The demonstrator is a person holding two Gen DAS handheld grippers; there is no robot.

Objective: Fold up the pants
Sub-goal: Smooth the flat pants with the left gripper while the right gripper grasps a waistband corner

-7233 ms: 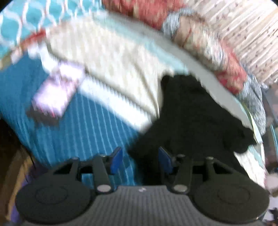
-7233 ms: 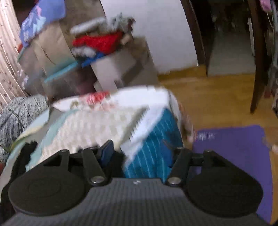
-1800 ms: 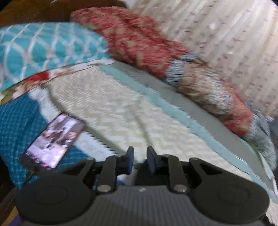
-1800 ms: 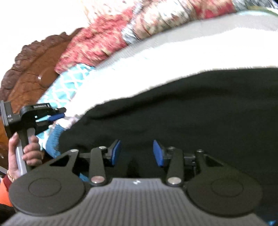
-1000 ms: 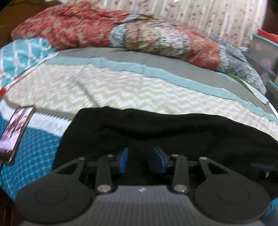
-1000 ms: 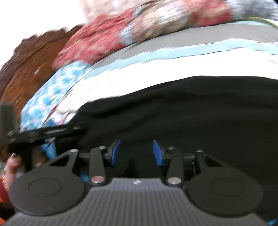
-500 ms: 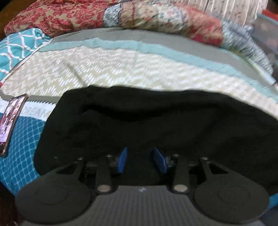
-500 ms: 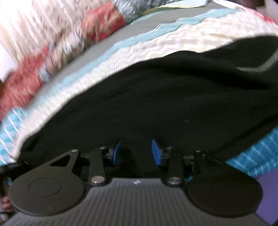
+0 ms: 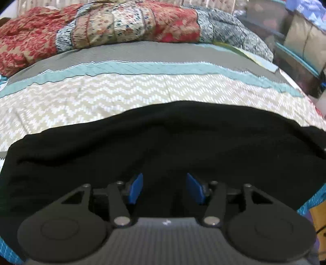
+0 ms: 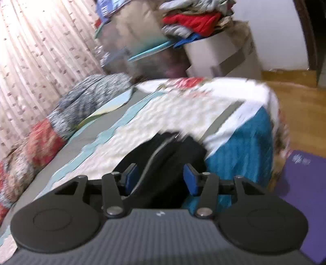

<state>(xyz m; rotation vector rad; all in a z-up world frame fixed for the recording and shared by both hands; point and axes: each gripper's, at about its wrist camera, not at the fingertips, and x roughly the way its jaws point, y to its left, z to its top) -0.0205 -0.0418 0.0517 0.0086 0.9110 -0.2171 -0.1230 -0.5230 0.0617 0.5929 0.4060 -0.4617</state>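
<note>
Both grippers gape – probably clear of pants (image 9: 163, 142)

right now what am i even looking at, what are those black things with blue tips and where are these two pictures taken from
The black things are handheld tongs, one in each of a person's hands, each with a camera looking forward along its two blue-tipped fingers. One picture comes from the left tongs, the other from the right tongs. Both are open and hold nothing. The black pants lie spread across a bed cover with a cream zigzag pattern. A patchwork quilt is bunched along the far side. The right view, which is blurred, shows one end of the pants, a purple mat on the floor and a pile of clothes beyond the bed.
</note>
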